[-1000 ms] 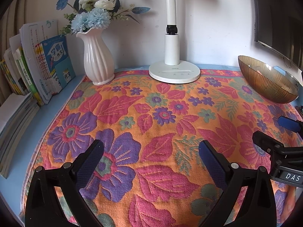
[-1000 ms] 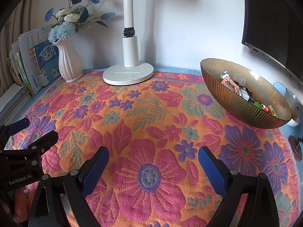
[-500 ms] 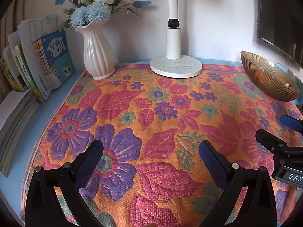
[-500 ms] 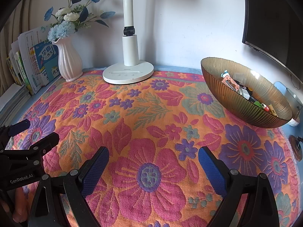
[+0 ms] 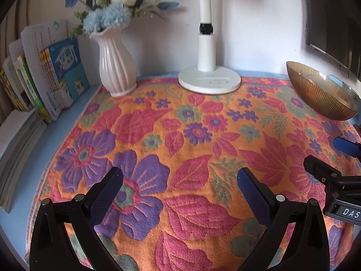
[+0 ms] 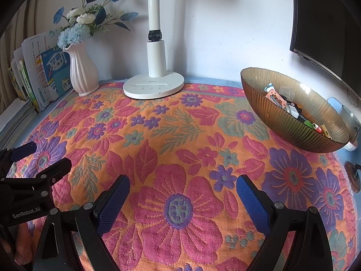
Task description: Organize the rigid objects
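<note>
Grippers I'm driving: two, left gripper point(image 5: 179, 180) and right gripper point(image 6: 182, 189)
Amber glass bowl point(image 6: 277, 122): one
Small items in the bowl point(image 6: 293, 110): several, piled too close for me to count
White desk lamp point(image 6: 154, 83): one
Ribbed white vase point(image 6: 83, 72): one, with a bunch of blue and white flowers point(image 6: 83, 24)
Floral cloth point(image 6: 180, 146): one
Upright books point(image 5: 52, 81): I see at least four, exact count unclear
Dark screen point(image 6: 327, 29): one
</note>
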The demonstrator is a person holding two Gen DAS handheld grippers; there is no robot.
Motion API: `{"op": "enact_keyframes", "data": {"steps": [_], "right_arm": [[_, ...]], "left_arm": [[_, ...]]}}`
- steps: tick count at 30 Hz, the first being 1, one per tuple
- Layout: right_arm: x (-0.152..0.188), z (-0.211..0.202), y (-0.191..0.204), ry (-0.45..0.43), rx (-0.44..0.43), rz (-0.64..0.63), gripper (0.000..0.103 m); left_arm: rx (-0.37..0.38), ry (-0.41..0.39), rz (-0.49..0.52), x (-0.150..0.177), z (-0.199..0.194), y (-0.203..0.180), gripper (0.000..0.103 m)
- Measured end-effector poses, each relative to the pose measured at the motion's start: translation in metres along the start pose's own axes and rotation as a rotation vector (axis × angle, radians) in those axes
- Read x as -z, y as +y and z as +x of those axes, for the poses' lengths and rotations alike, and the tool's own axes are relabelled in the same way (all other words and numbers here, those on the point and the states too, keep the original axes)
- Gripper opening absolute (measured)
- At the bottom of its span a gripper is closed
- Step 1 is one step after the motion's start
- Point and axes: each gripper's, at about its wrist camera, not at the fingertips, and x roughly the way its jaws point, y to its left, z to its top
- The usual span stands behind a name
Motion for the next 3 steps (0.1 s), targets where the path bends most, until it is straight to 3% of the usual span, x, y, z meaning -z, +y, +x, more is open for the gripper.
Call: {"op": "enact_keyframes", "data": {"steps": [3], "right_arm": [[-0.0003,0.0003,0.0003,0.001,0.001,0.001,0.095]], "left_arm": [[-0.005,-0.021,0.015,0.0004,-0.0035,-0.0034,0.101]]}}
